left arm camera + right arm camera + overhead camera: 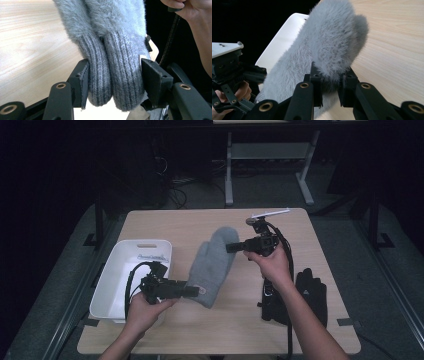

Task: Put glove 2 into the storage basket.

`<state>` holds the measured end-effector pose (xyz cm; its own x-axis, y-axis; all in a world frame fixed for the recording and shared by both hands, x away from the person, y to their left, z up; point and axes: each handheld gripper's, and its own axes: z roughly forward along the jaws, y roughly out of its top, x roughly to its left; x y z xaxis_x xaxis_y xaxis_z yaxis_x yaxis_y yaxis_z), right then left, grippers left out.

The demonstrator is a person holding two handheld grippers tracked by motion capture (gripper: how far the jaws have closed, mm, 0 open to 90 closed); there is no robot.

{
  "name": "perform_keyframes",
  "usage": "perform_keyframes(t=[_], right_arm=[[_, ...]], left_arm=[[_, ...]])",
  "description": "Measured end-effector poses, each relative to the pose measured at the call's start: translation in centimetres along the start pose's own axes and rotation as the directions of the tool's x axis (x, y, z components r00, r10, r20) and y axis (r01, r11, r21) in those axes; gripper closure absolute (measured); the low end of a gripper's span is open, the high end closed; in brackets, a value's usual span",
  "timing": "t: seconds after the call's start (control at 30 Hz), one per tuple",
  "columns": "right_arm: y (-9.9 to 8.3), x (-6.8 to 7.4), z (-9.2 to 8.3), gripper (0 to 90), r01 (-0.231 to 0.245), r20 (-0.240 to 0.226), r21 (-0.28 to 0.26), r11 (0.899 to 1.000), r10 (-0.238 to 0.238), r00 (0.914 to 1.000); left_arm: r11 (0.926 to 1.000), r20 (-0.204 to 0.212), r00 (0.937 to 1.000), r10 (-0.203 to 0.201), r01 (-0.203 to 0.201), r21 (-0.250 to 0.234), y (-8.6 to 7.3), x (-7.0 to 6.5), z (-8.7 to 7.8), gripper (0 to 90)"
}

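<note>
A fuzzy grey mitten [215, 262] lies stretched between both grippers over the middle of the wooden table. My left gripper [197, 290] is shut on its ribbed cuff end. In the left gripper view two ribbed cuffs [112, 75] sit side by side between the pads, so it looks like a pair held together, and my left gripper [113, 72] presses them from both sides. My right gripper [231, 248] is shut on the fluffy tip. In the right gripper view the mitten [332, 45] rises from my right gripper [330, 82], pinched between the jaws.
A white plastic bin [107, 280] stands at the table's left, under my left hand, and its rim [284, 37] appears behind the mitten. Black gloves [310, 292] lie at the right beside my right forearm. A thin white strip [270, 213] rests on the far edge.
</note>
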<state>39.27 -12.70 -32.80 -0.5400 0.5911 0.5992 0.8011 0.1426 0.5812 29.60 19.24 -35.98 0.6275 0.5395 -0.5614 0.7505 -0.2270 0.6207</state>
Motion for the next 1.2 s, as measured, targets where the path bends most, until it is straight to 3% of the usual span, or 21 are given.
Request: perform_keyframes(t=[0.77,1.2], right_arm=[[2.3,2.1,2.7,75.9,0.022,-0.060,-0.007,1.000,-0.023,0.9979],[4.3,4.2,5.1,75.8,0.043,-0.092,0.001,0.999,-0.042,0.9949]], left_arm=[[0.9986,-0.033,0.9992,-0.024,0.023,-0.048,-0.3,1.2,-3.5,43.5],[0.9947,-0.059,0.9970,-0.050,0.045,-0.093,-0.9,2.2,-5.9,43.7]])
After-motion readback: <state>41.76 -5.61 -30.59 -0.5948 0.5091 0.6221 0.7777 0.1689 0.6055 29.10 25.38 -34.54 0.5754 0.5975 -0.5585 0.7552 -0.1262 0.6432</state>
